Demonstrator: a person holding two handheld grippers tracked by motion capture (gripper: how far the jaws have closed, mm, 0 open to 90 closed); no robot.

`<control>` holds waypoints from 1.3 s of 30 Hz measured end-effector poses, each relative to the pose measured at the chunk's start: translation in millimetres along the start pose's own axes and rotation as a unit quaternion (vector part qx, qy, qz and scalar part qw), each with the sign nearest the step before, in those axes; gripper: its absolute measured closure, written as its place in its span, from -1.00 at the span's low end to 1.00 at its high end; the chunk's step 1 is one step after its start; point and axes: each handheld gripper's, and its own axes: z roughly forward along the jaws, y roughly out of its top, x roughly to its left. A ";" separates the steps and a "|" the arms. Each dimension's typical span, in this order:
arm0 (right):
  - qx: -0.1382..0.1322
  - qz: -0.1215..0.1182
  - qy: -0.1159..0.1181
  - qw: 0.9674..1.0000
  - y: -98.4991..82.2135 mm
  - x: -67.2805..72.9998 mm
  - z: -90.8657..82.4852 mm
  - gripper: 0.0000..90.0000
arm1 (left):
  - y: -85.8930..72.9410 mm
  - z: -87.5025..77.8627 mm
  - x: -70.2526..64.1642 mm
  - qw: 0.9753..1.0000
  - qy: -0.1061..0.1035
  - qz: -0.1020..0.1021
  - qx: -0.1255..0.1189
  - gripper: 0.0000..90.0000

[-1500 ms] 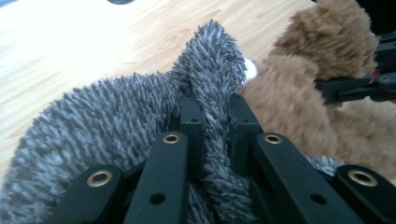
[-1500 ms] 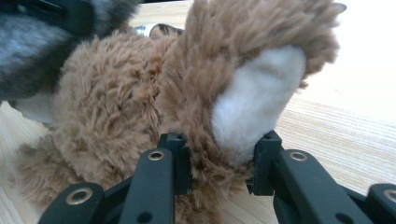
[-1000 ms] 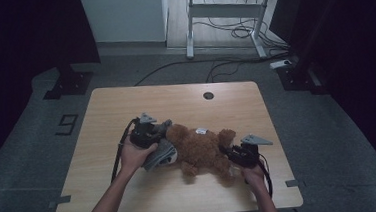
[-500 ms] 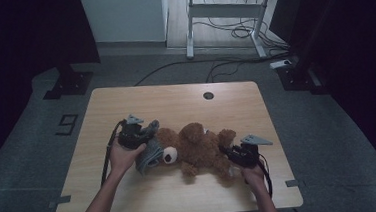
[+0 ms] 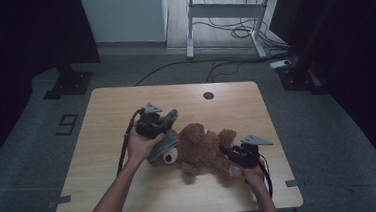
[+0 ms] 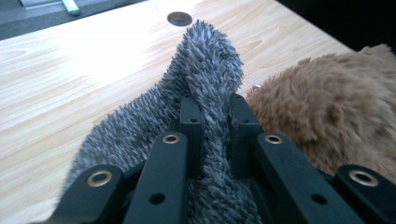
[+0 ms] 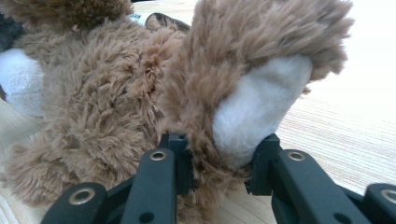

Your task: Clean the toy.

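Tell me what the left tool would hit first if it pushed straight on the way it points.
Nothing solid soon, probably. The left tool is shut on the grey hat; past that fabric lies bare table, with its cable hole farther along. Depth is hard to judge.

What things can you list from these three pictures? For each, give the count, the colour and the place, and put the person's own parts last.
Brown plush teddy bear: one, brown with white paw pads, lying on the table between the two grippers.
Grey fuzzy fabric cap: one, grey, at the bear's head end, pinched by the left gripper.
Light wooden table: one, pale wood, centre of the high view, with a round cable hole near its far edge.
White-legged desk: one, on the floor beyond the table, cables under it.
Left gripper: one, black, shut on the cap.
Right gripper: one, black, shut on the bear's foot.
Forearms: two, entering from the bottom of the high view.
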 end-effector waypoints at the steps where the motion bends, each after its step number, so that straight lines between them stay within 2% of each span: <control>1: 0.000 -0.001 0.001 1.000 0.1 -0.3 -0.5 0.54 | 0.9 5.5 -1.0 1.000 0.000 0.000 0.006 0.75; 3: -0.002 0.000 0.002 1.000 0.0 -0.5 -0.8 0.54 | -1.7 14.6 -1.2 1.000 0.003 -0.004 0.015 0.75; 6: -0.003 0.000 0.005 1.000 0.1 -0.5 -1.4 0.54 | -13.6 21.8 4.5 1.000 -0.008 -0.015 0.024 0.75; 8: -0.003 0.000 0.007 1.000 0.5 -0.3 -1.4 0.54 | -22.1 21.2 9.2 0.999 -0.024 -0.032 0.018 0.76; 10: -0.004 0.000 0.010 1.000 1.3 0.9 -2.3 0.53 | -27.1 18.5 10.1 0.999 -0.029 -0.036 0.014 0.76; 12: -0.003 0.002 0.015 1.000 2.3 1.2 -4.1 0.47 | -32.8 15.9 6.7 0.999 -0.028 -0.026 0.015 0.77; 13: -0.005 0.005 0.019 1.000 3.3 1.3 -6.9 0.38 | -34.9 15.1 5.1 0.999 -0.028 -0.024 0.014 0.77; 16: -0.020 0.018 0.027 0.999 6.2 -0.1 -14.4 0.19 | -43.7 13.1 -0.7 0.999 -0.029 -0.013 0.011 0.78; 18: -0.029 0.025 0.034 0.999 11.2 -0.9 -23.0 0.06 | -48.6 10.2 -3.5 0.999 -0.031 -0.013 0.002 0.78; 22: -0.057 0.020 0.040 0.997 27.5 3.5 -42.5 -0.14 | -57.6 2.9 -10.7 0.999 -0.033 -0.003 -0.009 0.78; 25: -0.089 0.025 0.051 0.994 43.5 6.1 -56.9 -0.19 | -61.9 -1.4 -15.5 0.999 -0.037 0.004 -0.011 0.78; 26: -0.090 0.023 0.050 0.994 49.1 6.6 -59.4 -0.21 | -63.4 -2.7 -17.0 0.999 -0.039 0.007 -0.011 0.78; 29: -0.070 0.012 0.050 0.996 65.7 6.0 -57.7 -0.24 | -68.6 -6.8 -20.5 0.999 -0.045 0.011 -0.016 0.78; 33: -0.024 0.011 0.066 0.997 77.1 1.9 -40.3 -0.33 | -76.8 -13.7 -23.2 0.998 -0.051 0.012 -0.027 0.78; 36: 0.007 0.005 0.083 0.997 73.6 6.3 -29.0 -0.37 | -82.8 -18.6 -23.5 0.998 -0.062 0.007 -0.033 0.78; 39: 0.042 -0.004 0.105 0.994 59.4 14.6 -17.5 -0.41 | -88.0 -23.6 -22.4 0.996 -0.078 0.001 -0.033 0.78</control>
